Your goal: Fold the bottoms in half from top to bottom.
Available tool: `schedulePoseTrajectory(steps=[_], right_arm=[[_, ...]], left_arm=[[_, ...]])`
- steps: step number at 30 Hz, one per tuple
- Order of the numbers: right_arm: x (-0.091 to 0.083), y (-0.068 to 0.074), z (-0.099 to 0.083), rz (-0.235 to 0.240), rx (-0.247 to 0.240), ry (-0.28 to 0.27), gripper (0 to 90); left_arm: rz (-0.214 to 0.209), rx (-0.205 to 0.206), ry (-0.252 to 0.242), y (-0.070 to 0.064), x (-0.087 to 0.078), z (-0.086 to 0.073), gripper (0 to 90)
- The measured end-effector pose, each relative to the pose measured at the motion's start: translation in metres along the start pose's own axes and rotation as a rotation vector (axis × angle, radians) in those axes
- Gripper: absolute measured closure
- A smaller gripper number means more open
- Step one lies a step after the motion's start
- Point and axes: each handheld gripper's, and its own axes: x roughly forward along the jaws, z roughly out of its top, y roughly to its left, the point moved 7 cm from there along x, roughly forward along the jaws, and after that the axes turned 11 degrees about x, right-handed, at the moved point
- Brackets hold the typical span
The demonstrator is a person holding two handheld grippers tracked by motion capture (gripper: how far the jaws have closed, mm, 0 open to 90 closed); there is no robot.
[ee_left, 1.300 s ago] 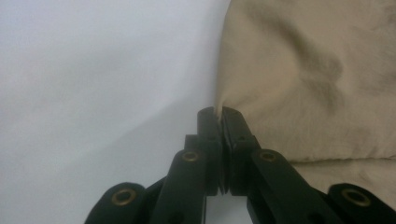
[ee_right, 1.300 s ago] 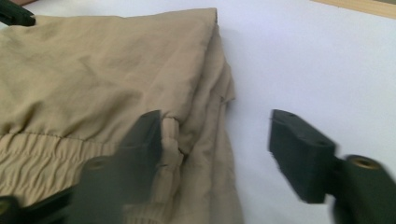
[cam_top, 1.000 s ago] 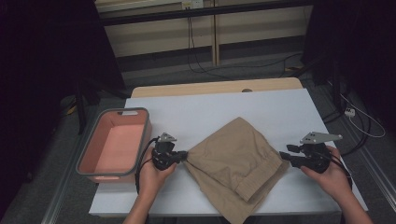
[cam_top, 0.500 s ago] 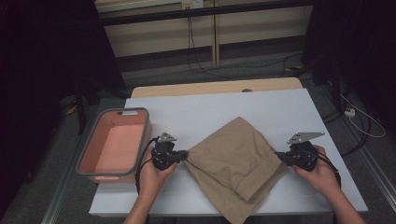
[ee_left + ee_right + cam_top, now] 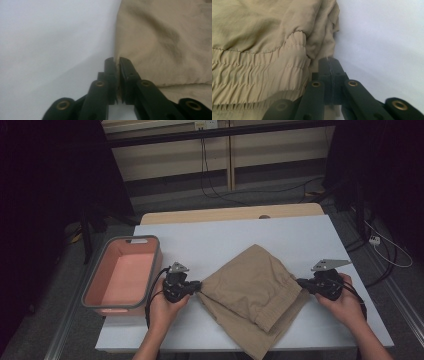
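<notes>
Tan shorts with an elastic waistband lie folded on the white table. My left gripper is shut on the garment's left corner; the left gripper view shows the cloth pinched between the jaws of that gripper. My right gripper sits at the garment's right edge. In the right gripper view this gripper has its jaws pressed together beside the gathered waistband, with a thin sliver of cloth edge between them.
A pink bin with a grey rim stands at the table's left edge, beside my left hand. A wooden strip runs along the table's far edge. Cables lie on the floor to the right.
My right gripper has moved left, up to the shorts' right edge. The left gripper and the garment have stayed in place.
</notes>
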Motion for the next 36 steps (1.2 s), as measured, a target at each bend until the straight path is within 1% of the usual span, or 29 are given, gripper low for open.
schedulePoseTrajectory(steps=[2,3,4,6,7,8,9,10,11,12,13,14,15,16,17,18,19,20,21,25,26,27,28,29,30,31,33,34,36], right_arm=[[-0.001,0.000,0.000,-0.007,-0.007,-0.018,84.3],[-0.002,0.000,-0.001,-0.015,-0.009,-0.024,79.8],[-0.003,-0.001,0.000,-0.022,-0.008,-0.032,74.4],[-0.004,-0.001,0.000,-0.039,-0.003,-0.050,68.8],[-0.005,-0.001,0.000,-0.043,-0.004,-0.055,66.0],[-0.005,-0.001,0.000,-0.050,0.000,-0.057,61.7],[-0.006,-0.001,0.000,-0.058,0.011,-0.060,58.2],[-0.006,-0.002,0.001,-0.058,0.018,-0.065,55.6],[-0.007,-0.002,0.000,-0.055,0.027,-0.068,53.3],[-0.008,-0.003,0.000,-0.053,0.036,-0.070,50.0],[-0.009,-0.004,0.000,-0.056,0.043,-0.076,46.9],[-0.011,-0.005,0.000,-0.064,0.053,-0.082,43.4],[-0.012,-0.005,0.000,-0.066,0.068,-0.083,41.7],[-0.012,-0.006,-0.001,-0.064,0.067,-0.088,41.0],[-0.013,-0.006,-0.001,-0.066,0.063,-0.092,40.1],[-0.014,-0.006,-0.001,-0.070,0.063,-0.092,38.6],[-0.014,-0.006,-0.001,-0.070,0.061,-0.093,37.6],[-0.014,-0.006,-0.001,-0.069,0.059,-0.095,37.2],[-0.014,-0.006,-0.001,-0.070,0.059,-0.094,36.3],[-0.014,-0.006,-0.001,-0.069,0.060,-0.092,35.0],[-0.014,-0.007,-0.001,-0.069,0.060,-0.093,34.2],[-0.014,-0.007,-0.001,-0.069,0.061,-0.093,33.3],[-0.014,-0.007,-0.001,-0.069,0.064,-0.092,32.4],[-0.014,-0.007,-0.002,-0.070,0.062,-0.091,31.4],[-0.013,-0.007,-0.002,-0.071,0.062,-0.090,30.7],[-0.013,-0.007,-0.002,-0.071,0.061,-0.089,30.5],[-0.013,-0.007,-0.001,-0.071,0.060,-0.090,29.3],[-0.013,-0.006,-0.001,-0.069,0.063,-0.090,28.7],[-0.014,-0.005,-0.001,-0.059,0.063,-0.092,28.1]], left_arm=[[0.005,-0.010,-0.005,0.001,-0.001,-0.002,71.9],[0.012,-0.019,-0.005,0.001,-0.002,-0.003,67.5],[0.011,-0.019,-0.003,0.001,-0.002,-0.005,61.8],[0.013,-0.012,0.013,-0.001,-0.002,-0.009,56.8],[0.018,-0.014,0.017,-0.002,-0.002,-0.012,53.8],[0.012,-0.018,0.026,-0.003,-0.002,-0.014,51.0],[0.014,-0.015,0.031,-0.003,-0.002,-0.017,51.0],[0.019,-0.024,0.030,-0.004,-0.002,-0.019,50.8],[0.009,-0.032,0.030,-0.005,-0.001,-0.020,52.8],[0.002,-0.033,0.031,-0.005,-0.001,-0.020,52.8],[-0.008,-0.038,0.034,-0.006,0.000,-0.020,55.7],[-0.017,-0.046,0.038,-0.007,0.001,-0.020,60.3],[-0.020,-0.050,0.041,-0.008,0.003,-0.020,63.7],[-0.021,-0.044,0.052,-0.008,0.005,-0.020,66.0],[-0.011,-0.047,0.050,-0.009,0.006,-0.019,67.6],[-0.017,-0.048,0.059,-0.009,0.006,-0.019,70.3],[-0.018,-0.044,0.068,-0.009,0.006,-0.019,74.6],[-0.006,-0.043,0.068,-0.009,0.007,-0.019,80.0],[-0.013,-0.047,0.079,-0.009,0.007,-0.018,83.2],[-0.009,-0.084,0.081,-0.006,0.006,-0.014,85.9],[-0.001,-0.085,0.076,-0.004,0.006,-0.012,86.2],[-0.002,-0.083,0.073,-0.003,0.004,-0.010,86.4],[0.010,-0.085,0.063,-0.001,0.004,-0.007,86.5],[0.013,-0.074,0.069,0.000,0.003,-0.005,86.6],[0.021,-0.073,0.065,0.001,0.004,-0.004,86.7],[0.021,-0.069,0.075,0.002,0.004,-0.004,86.7],[0.032,-0.072,0.074,0.006,0.005,0.000,86.7],[0.037,-0.066,0.074,0.008,0.006,0.002,86.8],[0.048,-0.061,0.076,0.012,0.007,0.007,86.7]])
